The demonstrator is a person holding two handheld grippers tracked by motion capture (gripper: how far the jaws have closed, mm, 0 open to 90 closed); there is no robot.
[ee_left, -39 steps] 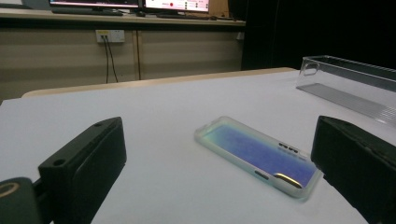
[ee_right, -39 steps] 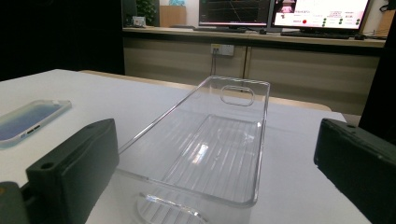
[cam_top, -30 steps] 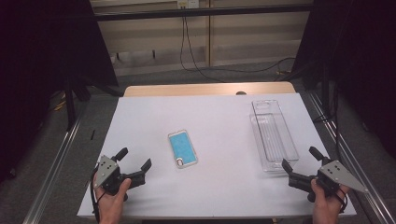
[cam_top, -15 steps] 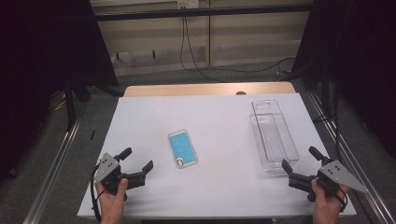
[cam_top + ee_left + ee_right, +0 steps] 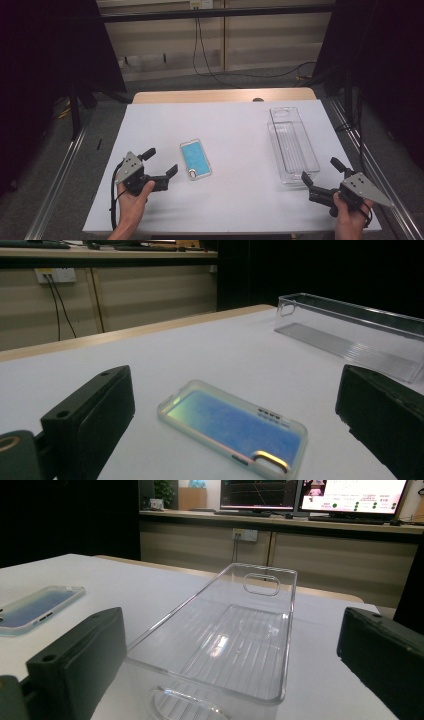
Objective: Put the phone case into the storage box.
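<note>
A blue phone case [image 5: 195,159] with a pale rim lies flat near the middle of the white table [image 5: 235,125]. My left gripper [image 5: 160,162] is open just left of it, jaws pointing at the case; in the left gripper view the phone case [image 5: 235,426] lies between and just beyond the two jaws. A clear plastic tray [image 5: 291,143] stands empty at the right. My right gripper [image 5: 321,171] is open at the tray's near end. The right gripper view looks along the clear tray [image 5: 235,645], with the phone case [image 5: 35,607] off to the left.
The table's far edge has a wooden strip [image 5: 225,95]. Metal rails [image 5: 55,175] run along both sides of the table. Cables [image 5: 210,60] hang over the floor beyond. Monitors [image 5: 310,495] sit on a far bench in the right gripper view.
My left gripper has moved right and slightly forward, closer to the phone case. The right gripper, the case and the tray have stayed put.
</note>
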